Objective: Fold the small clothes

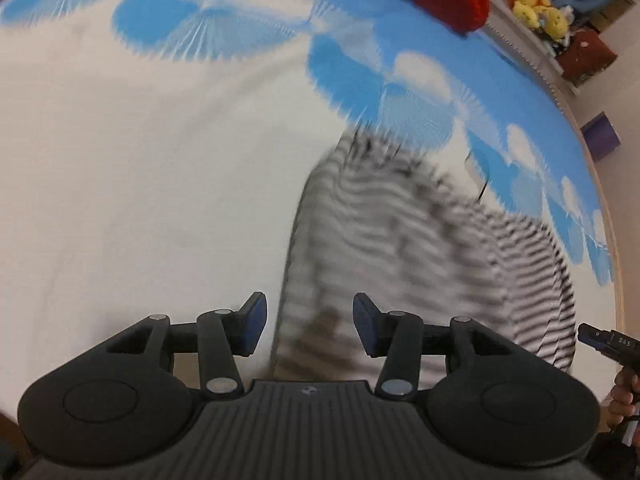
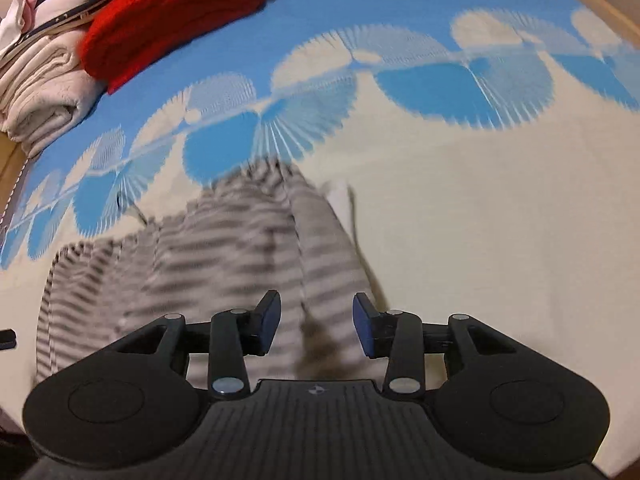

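Now | step: fold laid, left claw (image 1: 308, 326) and right claw (image 2: 316, 326) both released above striped garment (image 2: 224, 256) on bed (image 2: 480, 240) | next: regrip an edge for another fold

I am reading very little here. In my left wrist view, the only lettering is sitting on the dark body of my right gripper (image 1: 608, 342) at the right edge of the picture: small pale capitals that I am taking as "DAS", with a tiny mark just before them that I am not managing to make out. On the ribbed black housing between my own fingers, in both wrist views, a small round emblem split into quarters is showing, on the left gripper (image 1: 308, 329) and on the right one (image 2: 316, 326); it is carrying no letters that I can read. Everything else is blurring too much to read.
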`<state>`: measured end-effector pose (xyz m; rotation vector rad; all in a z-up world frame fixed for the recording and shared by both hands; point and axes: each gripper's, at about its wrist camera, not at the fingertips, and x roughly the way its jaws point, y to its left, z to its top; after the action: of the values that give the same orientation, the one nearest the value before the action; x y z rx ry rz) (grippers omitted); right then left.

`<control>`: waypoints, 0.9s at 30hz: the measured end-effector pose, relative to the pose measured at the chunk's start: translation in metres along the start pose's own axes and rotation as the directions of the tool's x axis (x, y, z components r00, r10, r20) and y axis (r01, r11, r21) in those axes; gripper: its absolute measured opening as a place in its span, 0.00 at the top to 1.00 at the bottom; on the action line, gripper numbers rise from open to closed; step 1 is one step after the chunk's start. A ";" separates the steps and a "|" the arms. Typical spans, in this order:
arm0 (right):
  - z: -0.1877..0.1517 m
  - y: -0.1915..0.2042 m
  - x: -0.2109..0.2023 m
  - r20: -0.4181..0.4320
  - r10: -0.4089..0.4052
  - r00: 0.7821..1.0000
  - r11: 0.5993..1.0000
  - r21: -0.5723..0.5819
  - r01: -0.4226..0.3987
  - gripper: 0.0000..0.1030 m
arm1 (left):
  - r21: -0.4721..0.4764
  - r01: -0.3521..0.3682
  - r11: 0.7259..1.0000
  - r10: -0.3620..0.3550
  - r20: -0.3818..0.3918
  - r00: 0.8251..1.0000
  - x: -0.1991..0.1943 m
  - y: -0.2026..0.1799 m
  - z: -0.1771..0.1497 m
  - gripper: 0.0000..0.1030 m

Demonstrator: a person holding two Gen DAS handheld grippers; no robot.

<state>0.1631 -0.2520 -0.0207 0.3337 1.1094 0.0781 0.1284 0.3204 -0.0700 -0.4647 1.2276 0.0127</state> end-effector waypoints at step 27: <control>-0.023 -0.017 -0.014 0.050 0.032 0.998 0.999 -0.041 -0.030 0.94 | 0.149 -0.033 0.988 0.020 0.090 0.996 -0.016 -0.002 -0.010 1.00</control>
<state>0.1347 -0.2659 -0.0233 0.3152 1.0511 0.1190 0.1140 0.3185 -0.0574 -0.3134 1.1385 -0.0358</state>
